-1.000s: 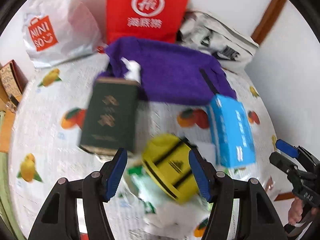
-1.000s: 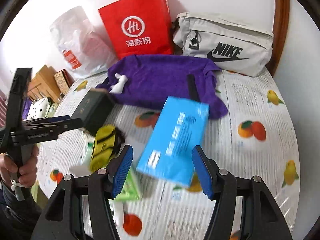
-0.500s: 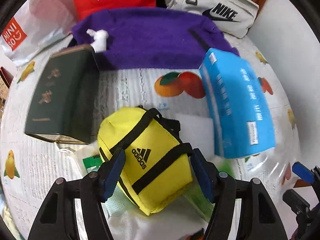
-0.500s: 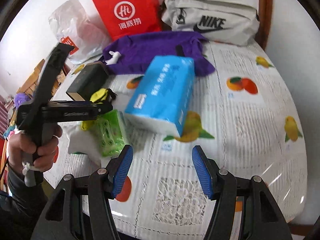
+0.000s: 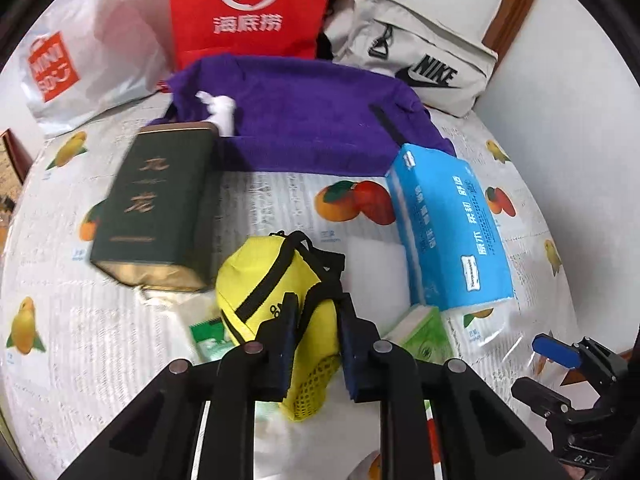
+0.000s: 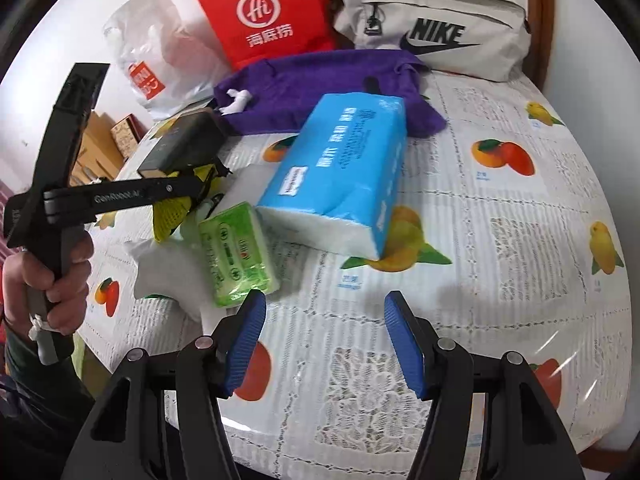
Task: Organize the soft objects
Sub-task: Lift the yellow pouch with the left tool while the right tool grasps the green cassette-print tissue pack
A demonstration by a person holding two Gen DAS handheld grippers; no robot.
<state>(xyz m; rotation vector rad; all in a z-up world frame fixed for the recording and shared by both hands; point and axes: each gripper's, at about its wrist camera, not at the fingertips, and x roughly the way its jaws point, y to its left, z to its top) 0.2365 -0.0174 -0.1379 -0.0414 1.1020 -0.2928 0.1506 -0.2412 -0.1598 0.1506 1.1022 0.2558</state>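
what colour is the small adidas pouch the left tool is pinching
Yellow with black straps and trim; the adidas pouch shows best in the left wrist view, between the left tool pads.

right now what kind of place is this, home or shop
Most likely a home, not a shop: a table under a fruit-print cover pushed against a white wall, with a red shopping bag, a grey Nike bag and tissue packs lying about.

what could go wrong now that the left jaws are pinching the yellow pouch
The left gripper, whose jaws have just been closing, pinches only a fold of the yellow pouch, so the soft fabric may slip out when lifted. The pouch's black strap hangs loose and could snag the green tissue pack lying partly under it, dragging it along. The dark green tin sits close beside the pouch and might get knocked.
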